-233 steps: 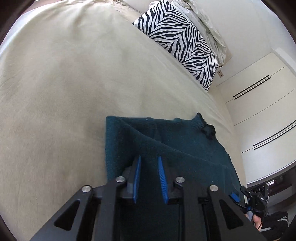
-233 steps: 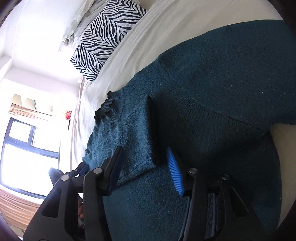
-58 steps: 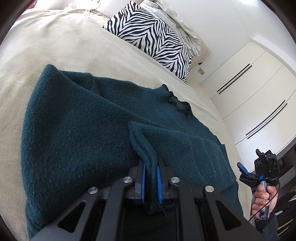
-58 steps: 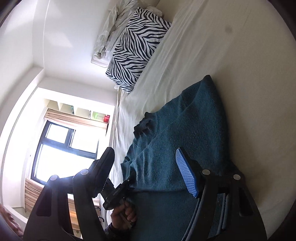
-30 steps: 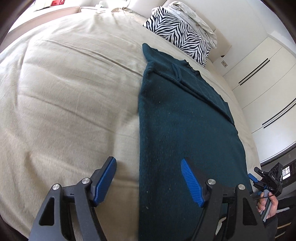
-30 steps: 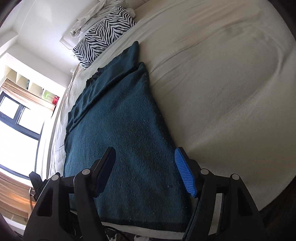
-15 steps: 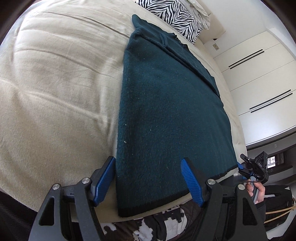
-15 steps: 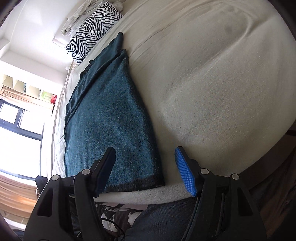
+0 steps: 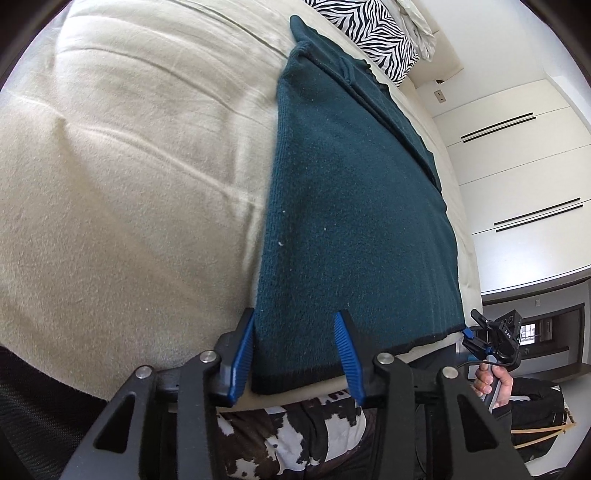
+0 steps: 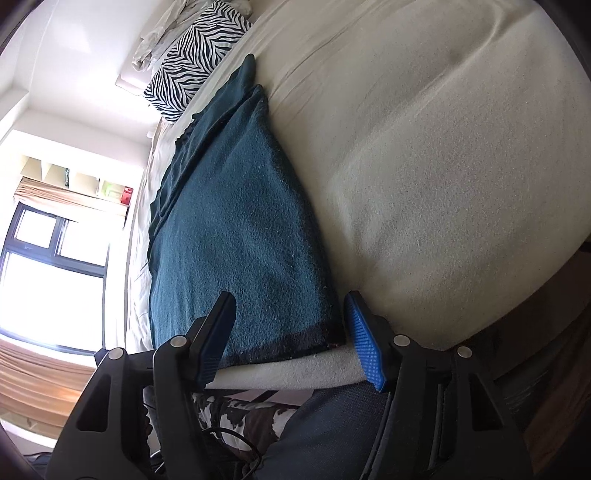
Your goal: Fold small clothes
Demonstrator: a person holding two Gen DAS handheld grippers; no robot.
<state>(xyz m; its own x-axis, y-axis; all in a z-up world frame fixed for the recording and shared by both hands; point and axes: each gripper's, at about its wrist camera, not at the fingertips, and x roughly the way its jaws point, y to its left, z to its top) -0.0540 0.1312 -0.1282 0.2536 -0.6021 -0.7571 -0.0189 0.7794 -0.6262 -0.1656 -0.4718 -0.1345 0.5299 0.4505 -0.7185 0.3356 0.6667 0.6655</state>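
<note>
A dark teal knit sweater lies flat and lengthwise on the beige bed, sleeves folded in, hem at the near bed edge. My left gripper is open, its jaws straddling the hem's left corner. In the right wrist view the same sweater runs away from me, and my right gripper is open with its jaws straddling the hem's right corner. The right gripper also shows at the far right of the left wrist view, held in a hand.
A zebra-print pillow lies at the head of the bed; it also shows in the right wrist view. White wardrobe doors stand on the right. A window is on the left. A cow-print fabric hangs below the bed edge.
Both grippers let go of the sleeves, opened and pulled back to the sweater's hem. In the last half second they moved closer onto the two hem corners, and the left jaws narrowed a little.
</note>
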